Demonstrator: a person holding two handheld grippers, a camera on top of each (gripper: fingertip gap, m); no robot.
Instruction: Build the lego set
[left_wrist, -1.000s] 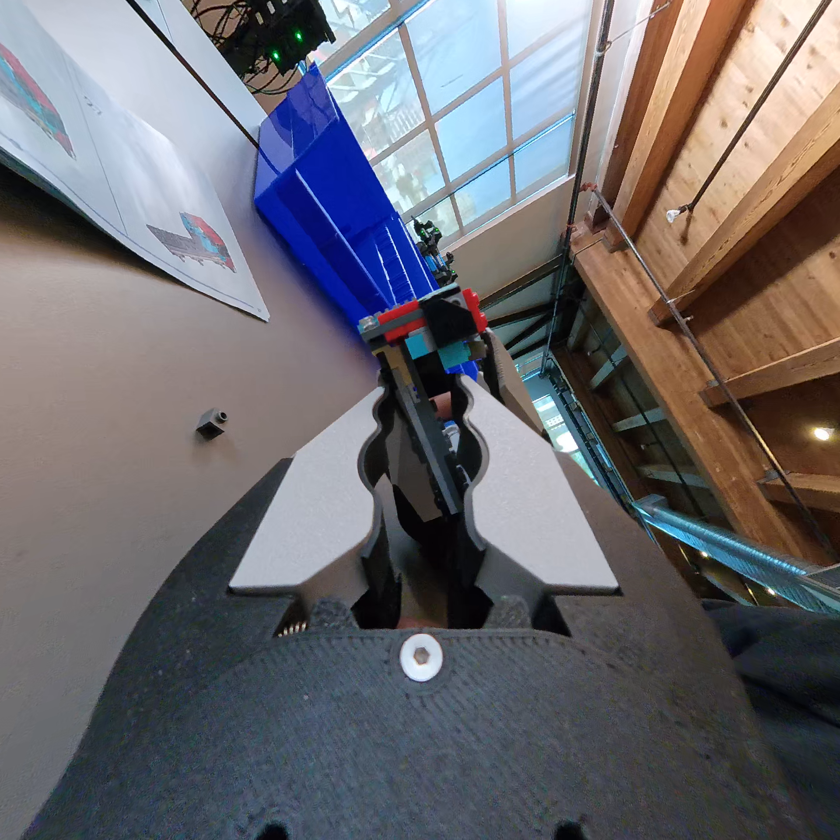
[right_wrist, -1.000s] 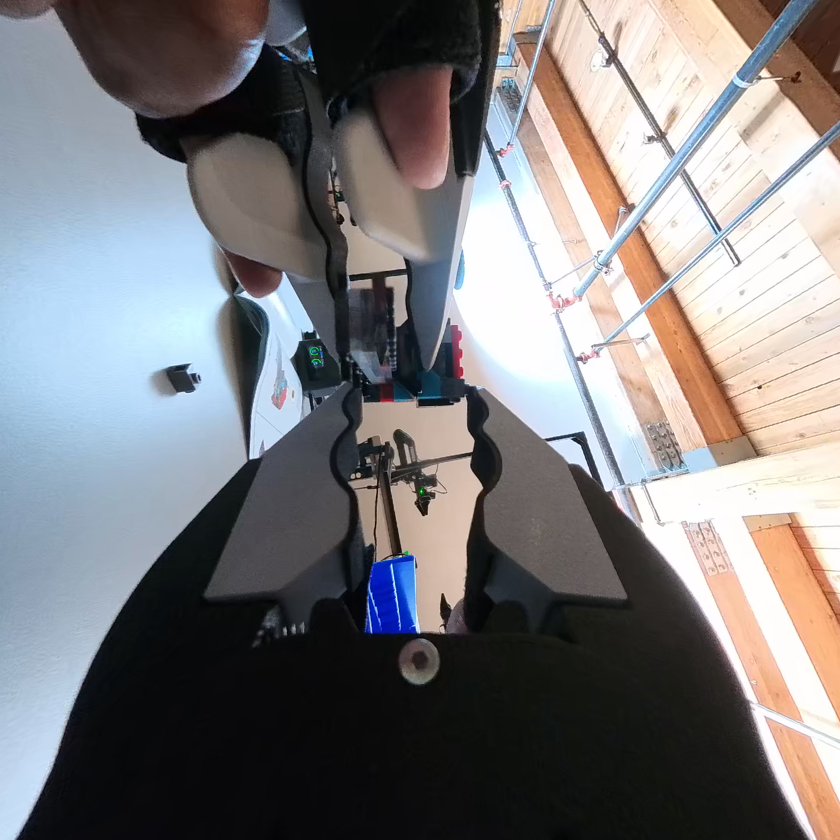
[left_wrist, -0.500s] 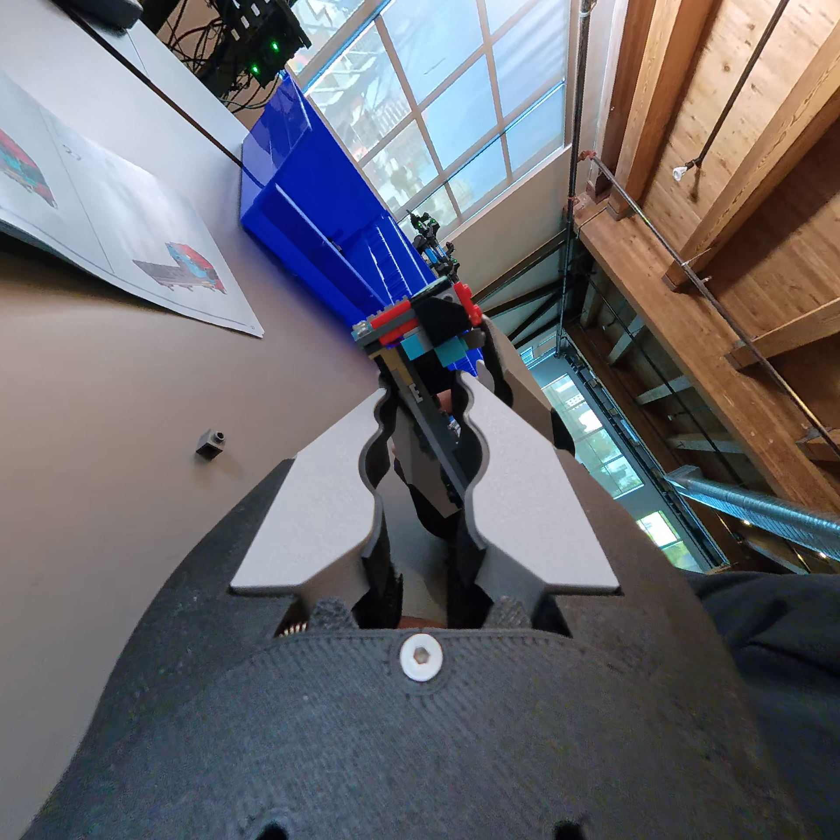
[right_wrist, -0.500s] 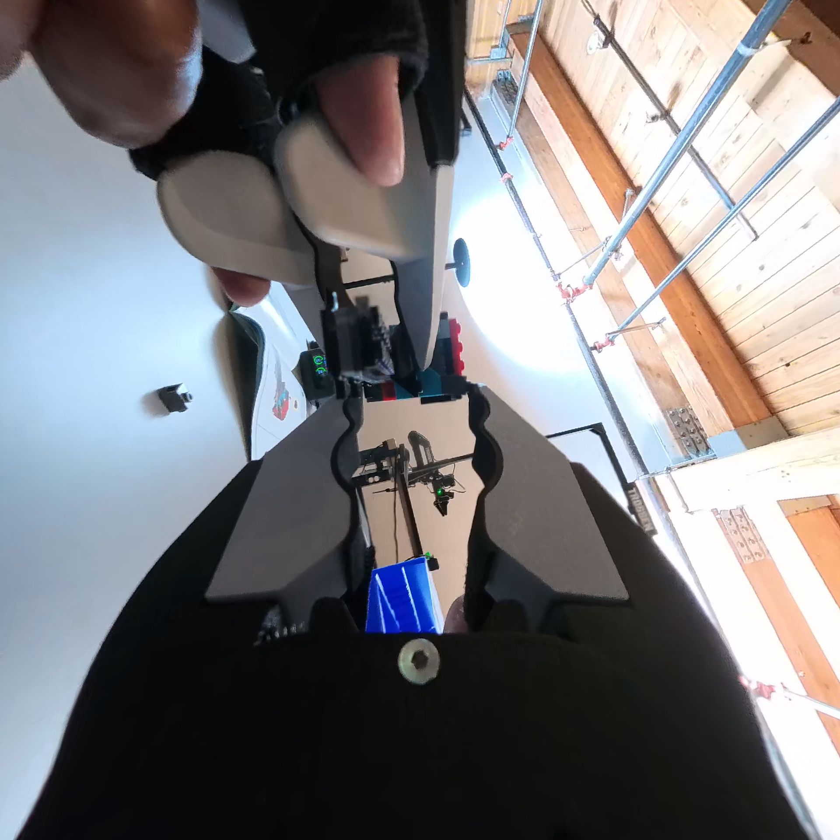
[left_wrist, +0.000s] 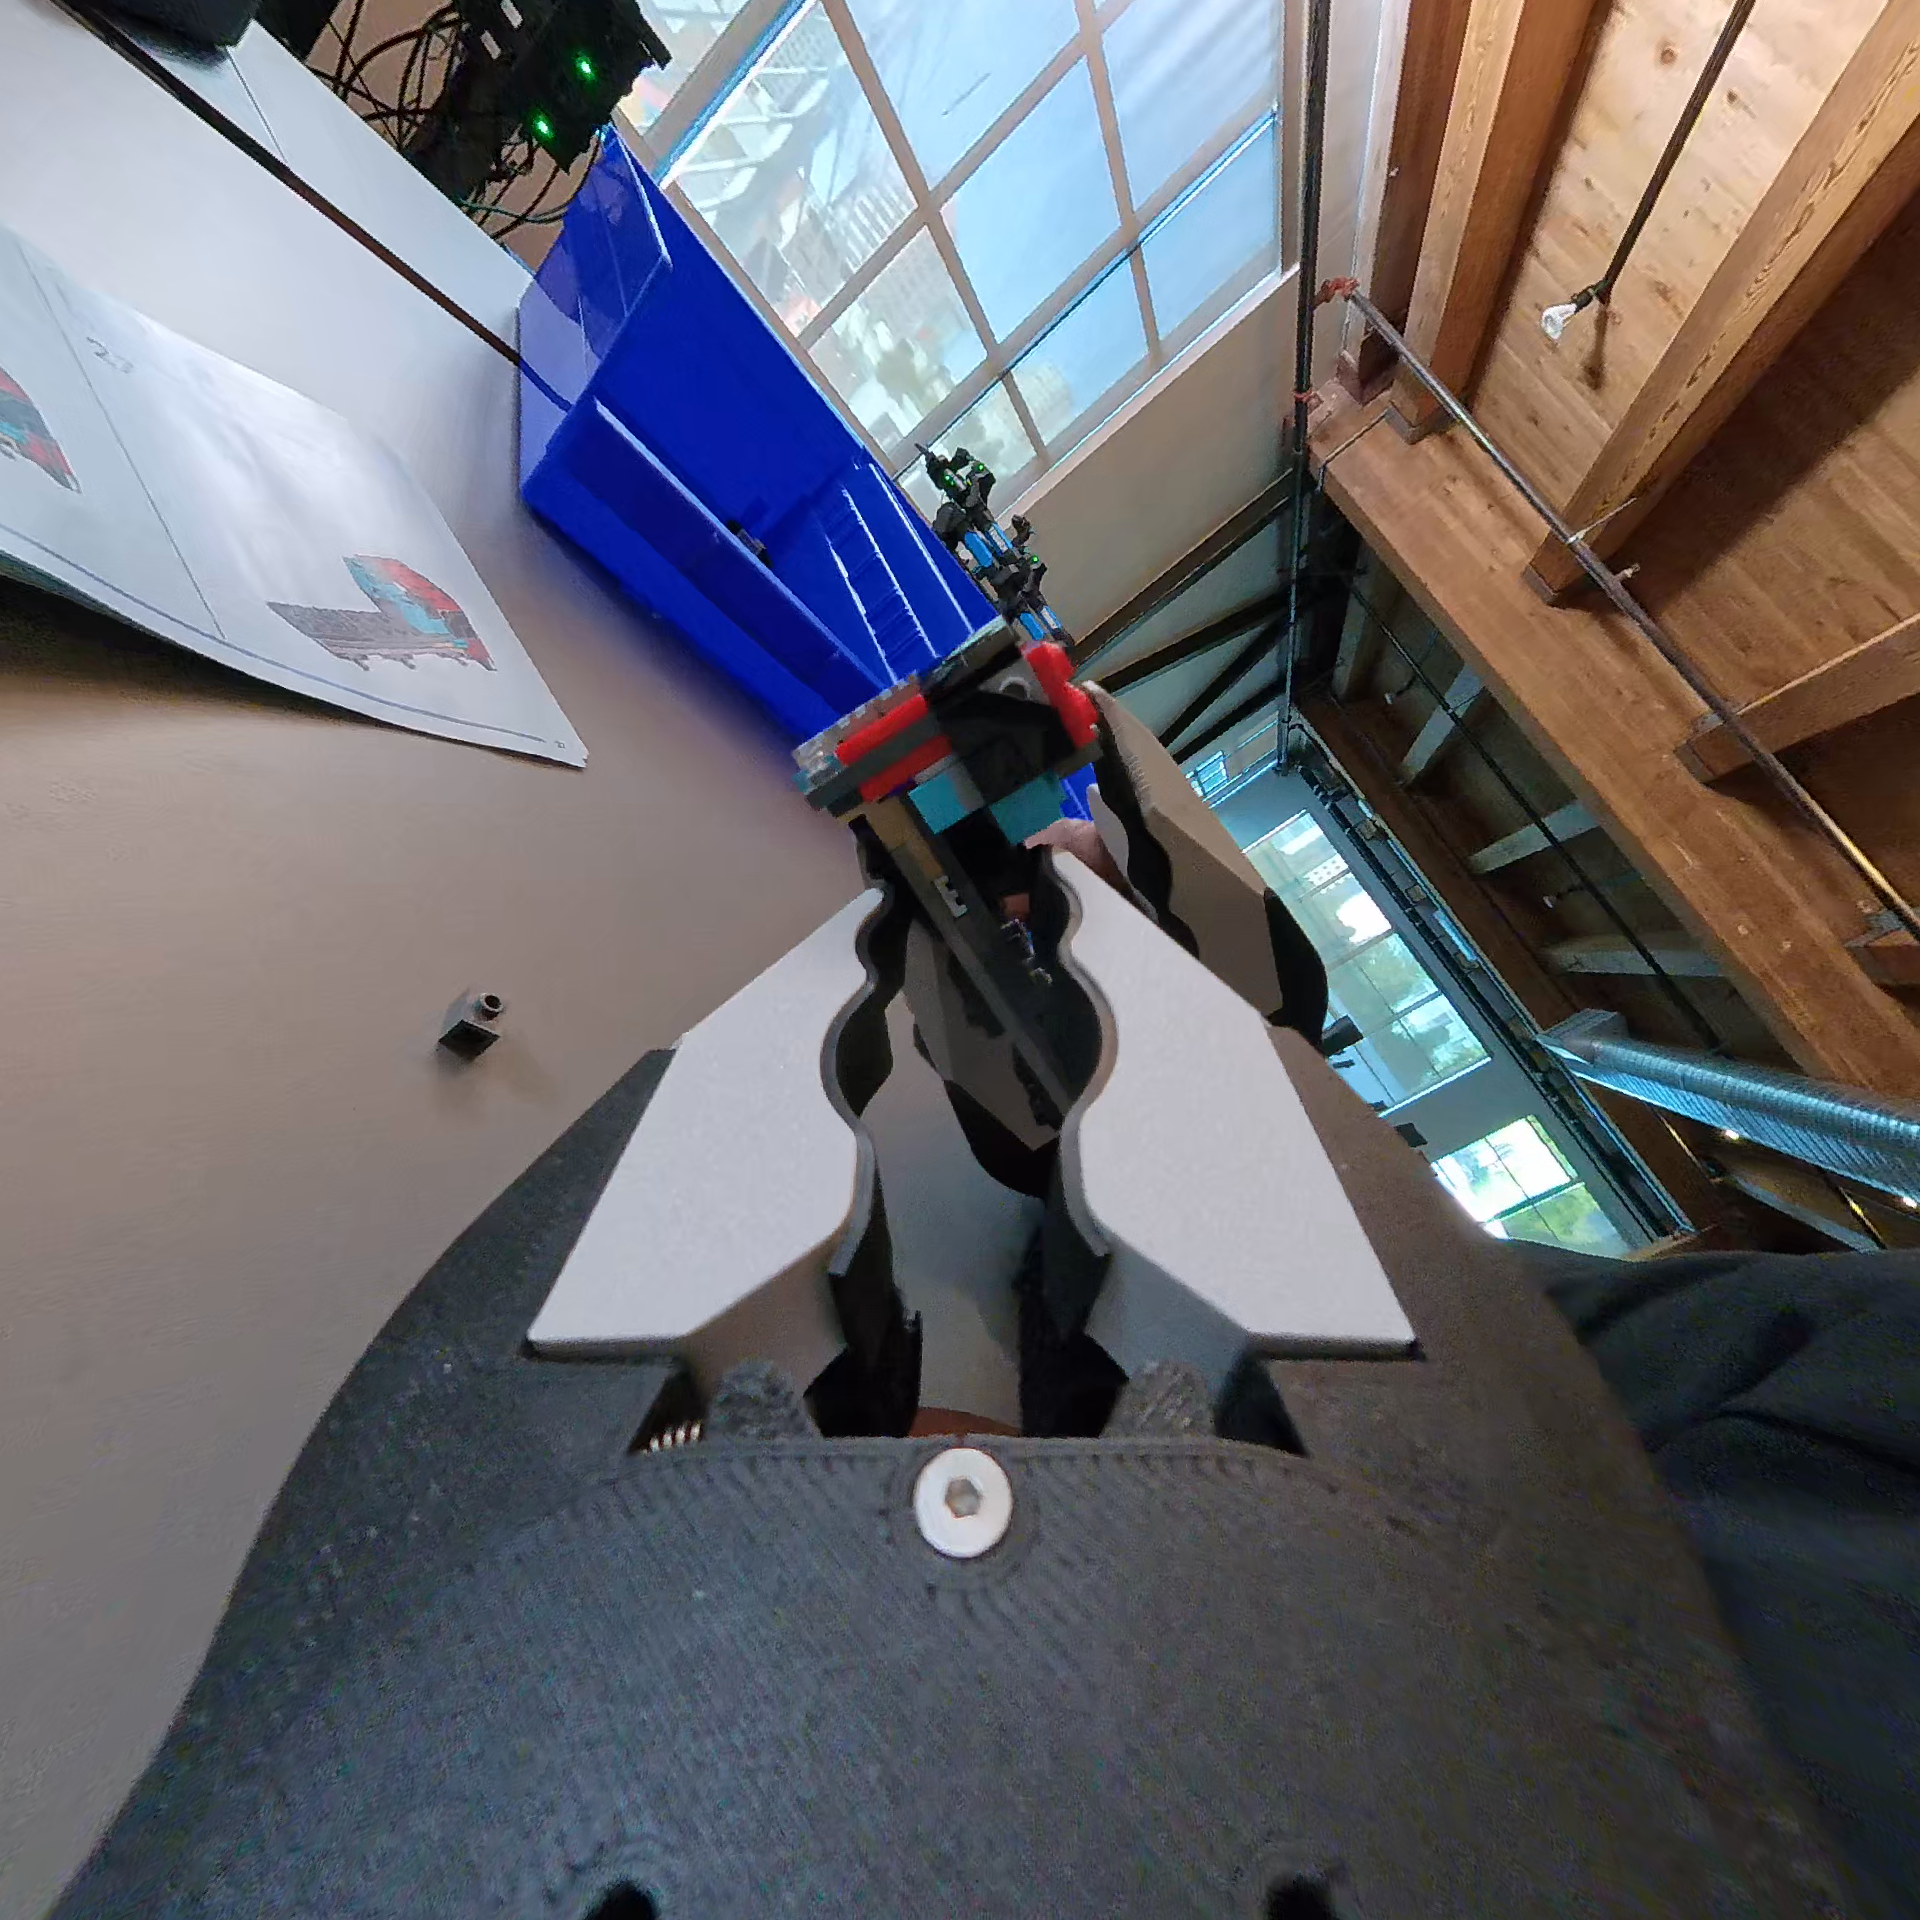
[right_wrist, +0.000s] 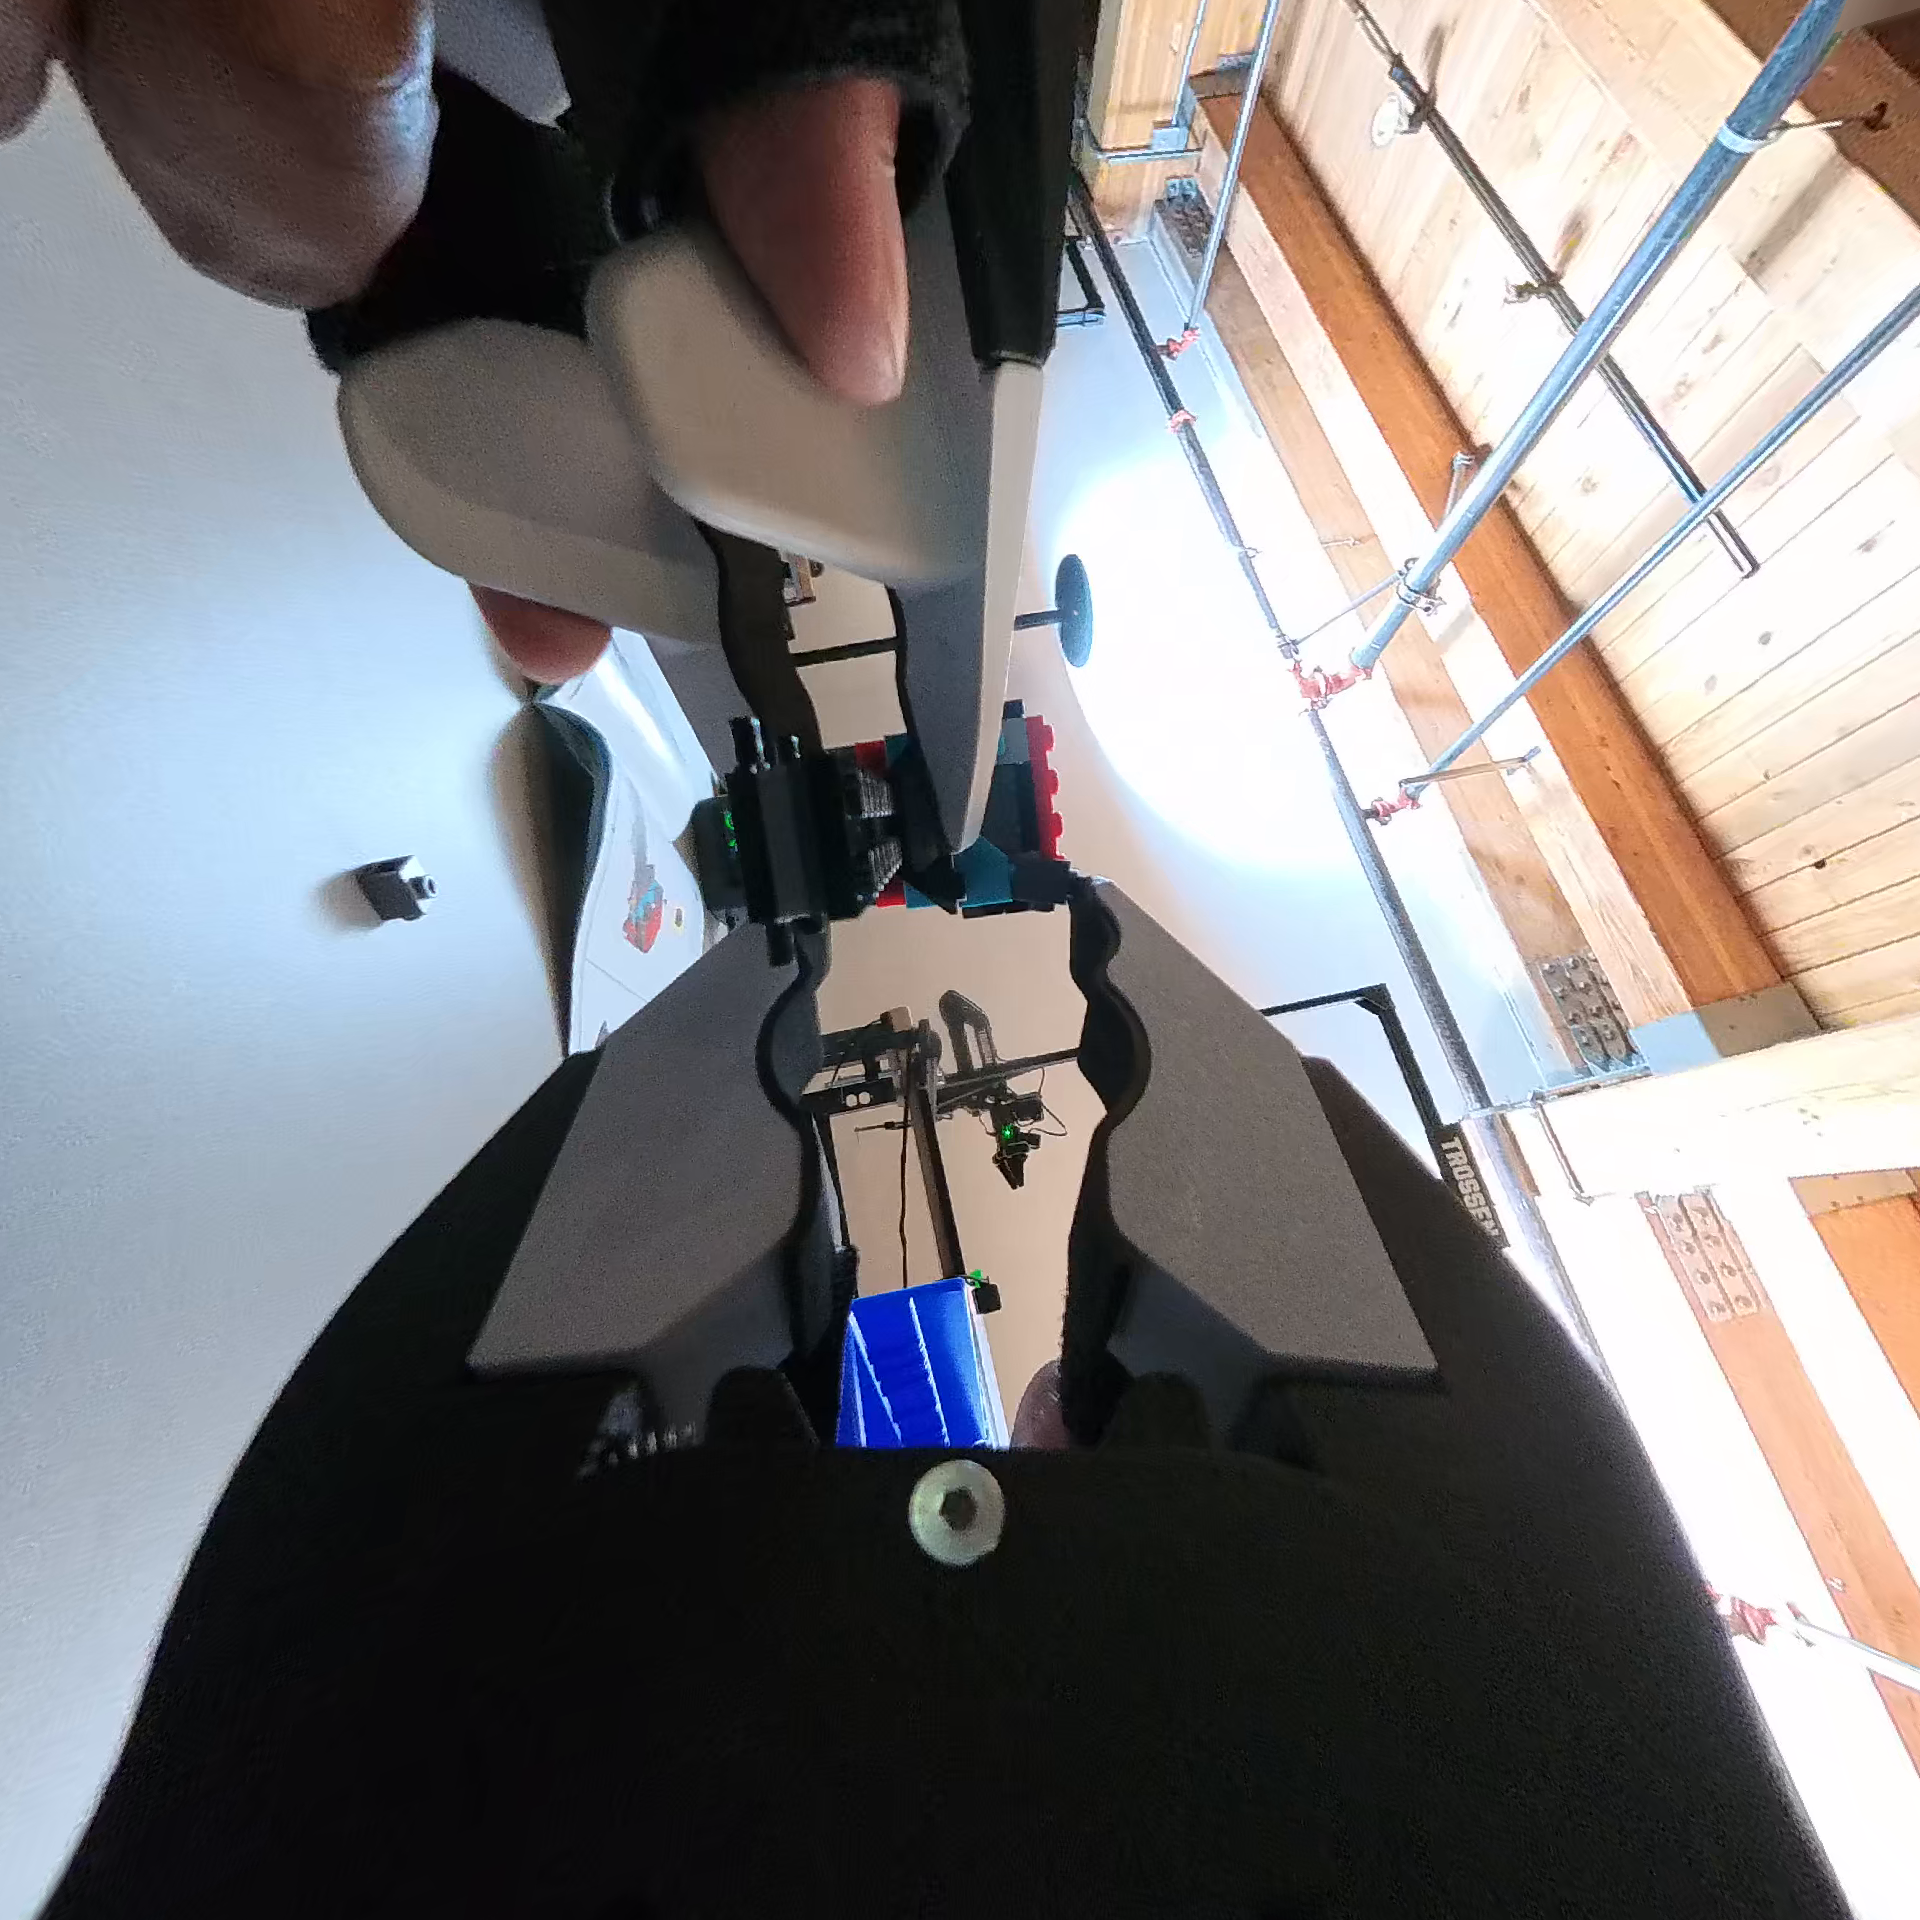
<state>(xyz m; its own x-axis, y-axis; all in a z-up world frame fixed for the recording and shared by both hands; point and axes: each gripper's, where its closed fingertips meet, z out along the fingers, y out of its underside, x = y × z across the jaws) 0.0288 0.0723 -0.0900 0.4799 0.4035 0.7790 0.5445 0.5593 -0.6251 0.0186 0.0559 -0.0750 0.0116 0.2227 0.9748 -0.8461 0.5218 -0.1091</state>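
— As compared with a second ago, turned slightly: lego model (left_wrist: 935, 758) clamped between the left gripper (left_wrist: 971, 894) fingers, aloft over the table (left_wrist: 208, 1143).
— And the right gripper (right_wrist: 945, 925)?
— Spread wide, empty, tips now at the model's teal edge (touching or just shy, hard to tell).
— Meaning?
— Probably lined up for a press or regrip; loose dark brick (left_wrist: 473, 1018) not yet fetched.

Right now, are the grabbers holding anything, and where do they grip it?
The left hand-held gripper pinches the lego model by its dark grey base plate. The right hand-held gripper is open, holding nothing.
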